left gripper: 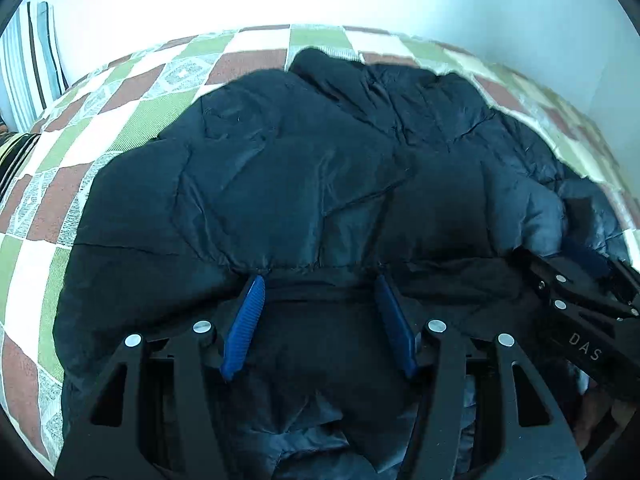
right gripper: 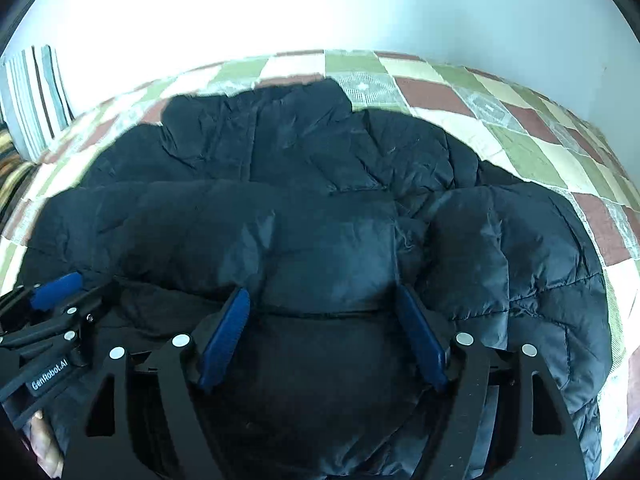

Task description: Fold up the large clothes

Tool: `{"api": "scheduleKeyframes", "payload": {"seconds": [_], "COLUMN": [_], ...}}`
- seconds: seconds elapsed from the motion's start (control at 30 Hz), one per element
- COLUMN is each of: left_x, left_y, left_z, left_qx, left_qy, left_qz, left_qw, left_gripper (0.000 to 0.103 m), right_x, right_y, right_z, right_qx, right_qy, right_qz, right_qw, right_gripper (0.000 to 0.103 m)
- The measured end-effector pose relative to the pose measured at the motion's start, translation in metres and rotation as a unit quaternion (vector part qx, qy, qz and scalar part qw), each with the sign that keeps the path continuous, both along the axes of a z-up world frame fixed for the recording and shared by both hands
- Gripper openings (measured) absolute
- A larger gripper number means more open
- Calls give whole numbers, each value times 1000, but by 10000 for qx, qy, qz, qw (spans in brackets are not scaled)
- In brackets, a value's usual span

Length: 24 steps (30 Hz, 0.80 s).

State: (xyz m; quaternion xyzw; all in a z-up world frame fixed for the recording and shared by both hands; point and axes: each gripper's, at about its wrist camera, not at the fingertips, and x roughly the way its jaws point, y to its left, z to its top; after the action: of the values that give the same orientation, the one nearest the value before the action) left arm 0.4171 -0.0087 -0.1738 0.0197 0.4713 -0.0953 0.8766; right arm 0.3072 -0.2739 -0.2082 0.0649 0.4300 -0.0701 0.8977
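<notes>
Mounted 1 per gripper, 2 fisheye views, each looking forward and steeply down along blue fingers (left gripper: 244, 328), close over a dark padded jacket (left gripper: 300, 168) on a checked bedspread (left gripper: 132, 120). Left wrist view: right gripper (left gripper: 580, 276) at right edge. Right wrist view: left gripper (right gripper: 56, 292) at left edge. Shared: jacket, bedspread, far pale wall (right gripper: 480, 12), striped cushion (right gripper: 34, 92) far left.

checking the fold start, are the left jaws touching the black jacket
Cannot tell: in the left wrist view the left gripper stands open with its tips at the black jacket hem, contact unclear.
</notes>
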Motion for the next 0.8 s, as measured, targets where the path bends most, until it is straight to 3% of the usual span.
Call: {"api": "scheduleKeyframes", "payload": {"seconds": [0.13,0.23,0.33,0.57,0.8], "left_x": [-23,-70,-123,-250,-317], "left_y": [21,50,80,114,123], "left_z": [23,43,48,42,19], "left_qx": [-315,-473,-655,-975,-1410], "left_qy": [-46,-287,-246,38,410], "left_qz": [67,185,410,993,921], "left_qw": [9995,9983,9967,9903,9849], "left_gripper": [59,69,72,79,79], "right_x": [-33,-77,-130,-255,-325], "right_y": [-10,-32,-65,-135,-150], "right_z": [25,38,42,29,1], "right_qx": [208,331,410,508,1006], "right_qy": [-174,-238,-188,59,310], "right_qz": [88,29,-202,-928,-985], "right_qw": [9996,9992,9988,9944,9896], "right_gripper": [75,78,79,79,79]}}
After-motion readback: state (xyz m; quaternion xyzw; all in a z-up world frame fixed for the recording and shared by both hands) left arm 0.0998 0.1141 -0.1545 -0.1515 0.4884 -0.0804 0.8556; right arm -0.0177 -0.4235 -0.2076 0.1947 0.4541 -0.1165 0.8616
